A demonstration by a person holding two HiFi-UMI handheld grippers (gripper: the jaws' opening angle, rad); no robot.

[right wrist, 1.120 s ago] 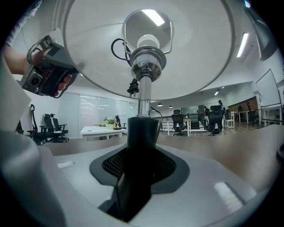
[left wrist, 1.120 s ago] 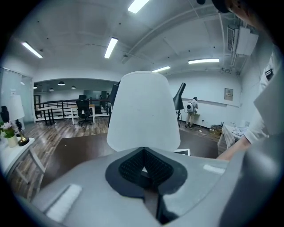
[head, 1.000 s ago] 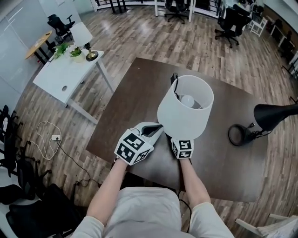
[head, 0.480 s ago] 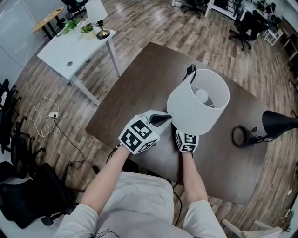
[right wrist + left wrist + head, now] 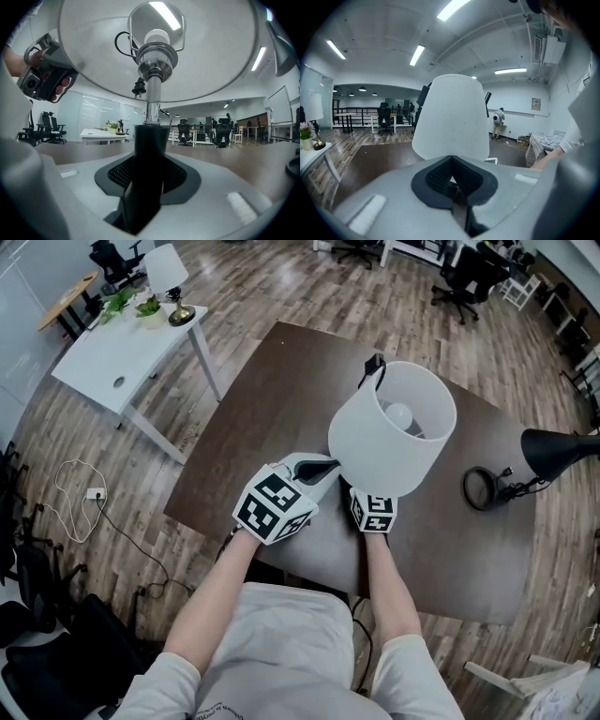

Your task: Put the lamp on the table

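Note:
A lamp with a white drum shade (image 5: 392, 427) stands upright over the dark brown table (image 5: 272, 399). My right gripper (image 5: 368, 502) is under the shade, shut on the lamp's black stem (image 5: 150, 140). The right gripper view looks up past my right gripper (image 5: 149, 183) at the chrome socket and bulb (image 5: 156, 37). My left gripper (image 5: 323, 468) is shut on nothing, with its tip close to the shade's lower left edge. The left gripper view shows the shade (image 5: 451, 117) just beyond my left gripper (image 5: 451, 180). The shade hides the lamp's base, so I cannot tell whether it rests on the table.
A black desk lamp (image 5: 553, 451) with a ring base (image 5: 480, 488) stands at the table's right side. A white desk (image 5: 112, 357) with a small lamp (image 5: 167, 268) and plants stands at far left. Cables lie on the wood floor (image 5: 84, 493). Office chairs stand at the back.
The head view has shifted a little. The lamp stays in my right gripper, and my left gripper keeps its place beside the shade.

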